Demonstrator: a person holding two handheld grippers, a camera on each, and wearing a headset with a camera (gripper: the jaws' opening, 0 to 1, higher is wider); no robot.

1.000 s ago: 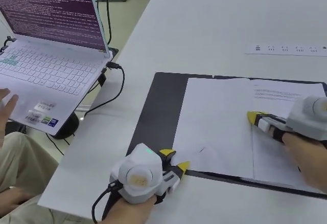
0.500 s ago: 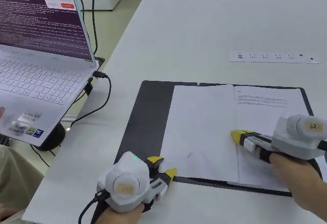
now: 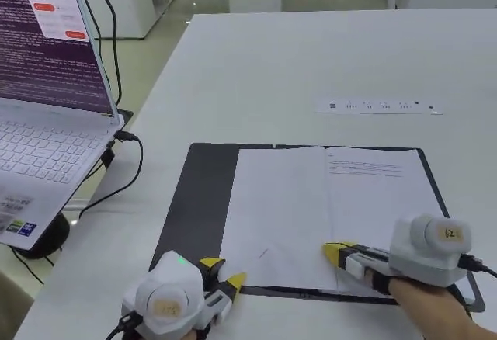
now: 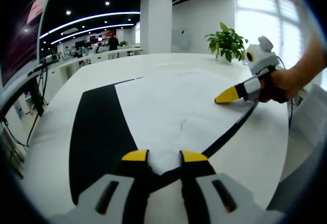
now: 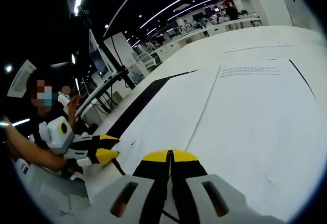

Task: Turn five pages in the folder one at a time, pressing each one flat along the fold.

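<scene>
The open folder (image 3: 194, 200) lies flat on the white table, black cover on the left, a blank white page (image 3: 272, 208) over it and a printed page (image 3: 380, 192) on the right. My right gripper (image 3: 331, 250) is shut, its yellow tips resting on the paper at the fold near the folder's near edge; in its own view the closed tips (image 5: 169, 156) sit on the page. My left gripper (image 3: 223, 272) stands open at the blank page's near left corner, and that corner lies between its tips (image 4: 164, 156). The right gripper (image 4: 220, 99) reaches in from the right.
An open laptop (image 3: 39, 123) stands at the left with a black cable (image 3: 116, 177) trailing to the table edge. A white power strip (image 3: 380, 107) lies beyond the folder. A potted plant (image 4: 227, 40) stands far off. A person sits behind the left gripper (image 5: 109, 147).
The head camera has shifted right. My right gripper has slid along the fold toward the folder's near edge. The left gripper has stayed at the page's near corner.
</scene>
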